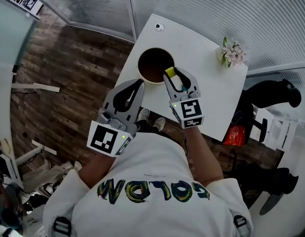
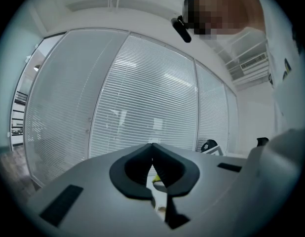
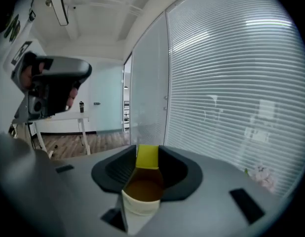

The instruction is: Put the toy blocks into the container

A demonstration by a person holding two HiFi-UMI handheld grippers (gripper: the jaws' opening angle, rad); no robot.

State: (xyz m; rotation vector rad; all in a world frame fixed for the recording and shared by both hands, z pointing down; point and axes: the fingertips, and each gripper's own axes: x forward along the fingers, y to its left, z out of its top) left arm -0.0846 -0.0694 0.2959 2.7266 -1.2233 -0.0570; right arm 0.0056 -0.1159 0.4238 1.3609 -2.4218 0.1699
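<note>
Container (image 1: 139, 68) taken as landmark: round, cream rim, brown inside, standing on the white table (image 1: 211, 95) toward its left edge. Right gripper (image 1: 173, 74) is held over the container's near-right rim, tilted a little downward. Its jaws are partly apart and clamp a yellow block (image 3: 147, 157) between the pads. In the right gripper view the container's open mouth lies directly under the block. The block is above the rim and not inside. Left gripper (image 1: 140, 83) sits on the near-left side of the container, tips just beside the rim, pointing level. In the left gripper view its jaws meet at the tip with nothing between them, and a sliver of cream rim and yellow shows through the gap lower down. No other blocks can be seen on the table around the container, and whether any lie inside it cannot be told. A small bunch of pale flowers (image 1: 233, 53) stands well right of the container at the table's far edge. A small white round object (image 1: 159, 27) lies beyond the container near the far corner.
</note>
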